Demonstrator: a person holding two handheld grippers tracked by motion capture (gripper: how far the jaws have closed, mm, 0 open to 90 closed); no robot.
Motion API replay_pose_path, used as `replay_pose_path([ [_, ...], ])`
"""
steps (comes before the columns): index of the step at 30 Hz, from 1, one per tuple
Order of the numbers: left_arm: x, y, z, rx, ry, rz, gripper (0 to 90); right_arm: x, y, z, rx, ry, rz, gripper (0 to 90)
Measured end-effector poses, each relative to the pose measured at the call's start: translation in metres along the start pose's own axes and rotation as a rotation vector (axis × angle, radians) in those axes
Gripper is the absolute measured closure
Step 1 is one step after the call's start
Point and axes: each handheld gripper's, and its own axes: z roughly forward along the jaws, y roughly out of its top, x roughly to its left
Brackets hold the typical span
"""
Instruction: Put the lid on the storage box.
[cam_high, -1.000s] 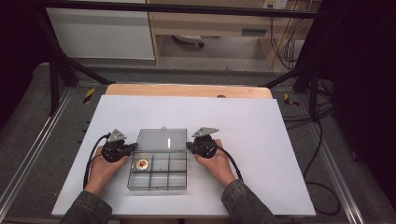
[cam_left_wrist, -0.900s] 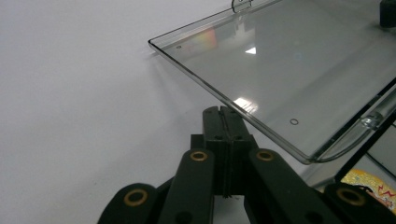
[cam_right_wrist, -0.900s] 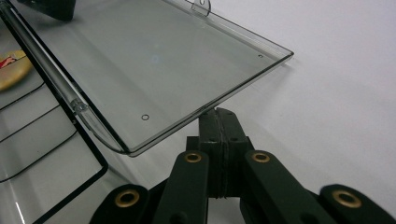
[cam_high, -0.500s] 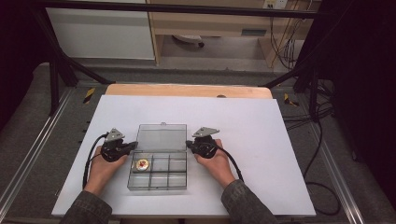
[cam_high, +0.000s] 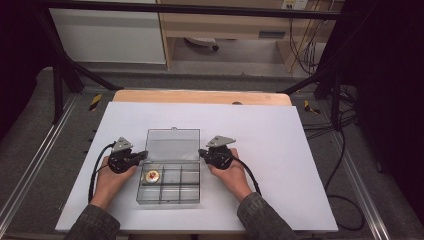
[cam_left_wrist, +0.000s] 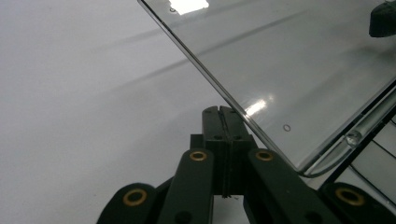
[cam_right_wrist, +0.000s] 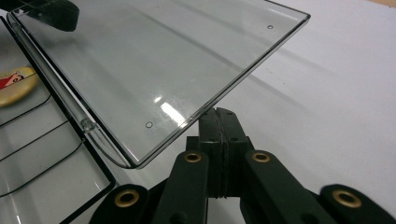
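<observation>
On the white table (cam_high: 280, 150), the clear box (cam_high: 169, 187) stands between both hands with its lid (cam_high: 172, 145) tilted up, because the left gripper (cam_high: 141, 156) and right gripper (cam_high: 202, 153), fingers pressed together and empty, prop its side edges.

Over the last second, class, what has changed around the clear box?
The lid has tipped a little further back, looking taller in the high view. Unchanged: both shut claws, left claw and right claw, rest at the lid's side edges, gripping nothing; the round badge sits in its compartment.
</observation>
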Motion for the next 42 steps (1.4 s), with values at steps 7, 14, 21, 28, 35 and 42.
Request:
replay_pose_path([
  [7, 0.0001, 0.0006, -0.001, -0.011, -0.003, -0.002, 90.0, -0.0001, 0.001, -0.0016, -0.015, 0.0, -0.001, 90.0],
  [14, 0.0, 0.0008, -0.0013, -0.018, -0.003, 0.0, 90.0, 0.0004, 0.0016, -0.0022, -0.025, -0.005, -0.012, 89.6],
  [21, -0.0003, 0.0013, -0.0023, -0.028, 0.002, 0.003, 90.0, 0.0006, 0.0024, -0.0031, -0.035, -0.009, -0.023, 89.7],
  [28, -0.0003, 0.0014, -0.0023, -0.032, -0.003, 0.002, 90.0, 0.0008, 0.0031, -0.0039, -0.04, -0.009, -0.028, 89.7],
  [35, -0.0004, 0.0017, -0.0028, -0.039, -0.006, 0.005, 90.0, 0.0008, 0.0036, -0.0048, -0.045, -0.006, -0.028, 89.6],
  [42, -0.0007, 0.002, -0.0032, -0.045, -0.004, 0.01, 90.0, 0.0009, 0.0045, -0.0059, -0.05, -0.008, -0.032, 89.6],
])
